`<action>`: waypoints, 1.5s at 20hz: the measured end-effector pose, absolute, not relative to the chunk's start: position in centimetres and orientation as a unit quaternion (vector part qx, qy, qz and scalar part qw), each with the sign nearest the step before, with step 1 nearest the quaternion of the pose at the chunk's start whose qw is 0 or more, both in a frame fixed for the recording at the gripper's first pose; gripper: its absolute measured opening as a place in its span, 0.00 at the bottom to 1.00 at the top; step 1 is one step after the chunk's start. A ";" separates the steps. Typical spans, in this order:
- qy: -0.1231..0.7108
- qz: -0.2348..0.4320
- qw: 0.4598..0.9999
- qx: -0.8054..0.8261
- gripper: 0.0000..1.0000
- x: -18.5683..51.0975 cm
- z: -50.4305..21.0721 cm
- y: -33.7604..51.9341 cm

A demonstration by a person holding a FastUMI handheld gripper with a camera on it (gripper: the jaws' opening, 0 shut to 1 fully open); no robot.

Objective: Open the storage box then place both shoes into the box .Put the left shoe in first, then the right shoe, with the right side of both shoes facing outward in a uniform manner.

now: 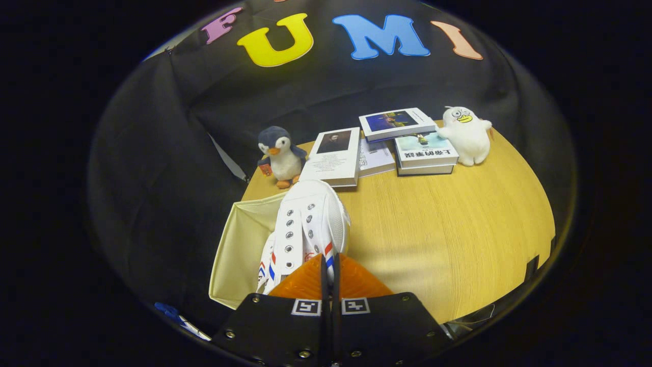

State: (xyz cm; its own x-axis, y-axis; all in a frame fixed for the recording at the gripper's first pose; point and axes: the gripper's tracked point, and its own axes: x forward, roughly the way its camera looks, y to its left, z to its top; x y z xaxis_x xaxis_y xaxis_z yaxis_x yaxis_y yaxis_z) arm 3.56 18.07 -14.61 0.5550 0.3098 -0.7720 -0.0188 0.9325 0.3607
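Note:
My gripper (pixel 329 265) is shut on a white sneaker (pixel 310 219) with metal eyelets and red and blue stripes. The orange fingers (pixel 300 283) pinch its rear edge, almost touching each other. The sneaker points away from me toward the books. It hangs over the right rim of an open cream fabric storage box (pixel 239 244), which sits at the left edge of the wooden table (pixel 433 229). Left of the fingers there is more white upper with stripes (pixel 266 270) down in the box. I cannot tell whether that belongs to a second shoe.
A penguin plush (pixel 280 153) stands beyond the box. Several books (pixel 333 155) lie in a row at the table's back, with a stack (pixel 425 153) to the right. A white duck plush (pixel 466 135) leans beside that stack. Bare wood stretches right of the fingers.

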 end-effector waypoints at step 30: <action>0.266 0.103 0.955 0.077 1.00 5.9 -5.2 17.5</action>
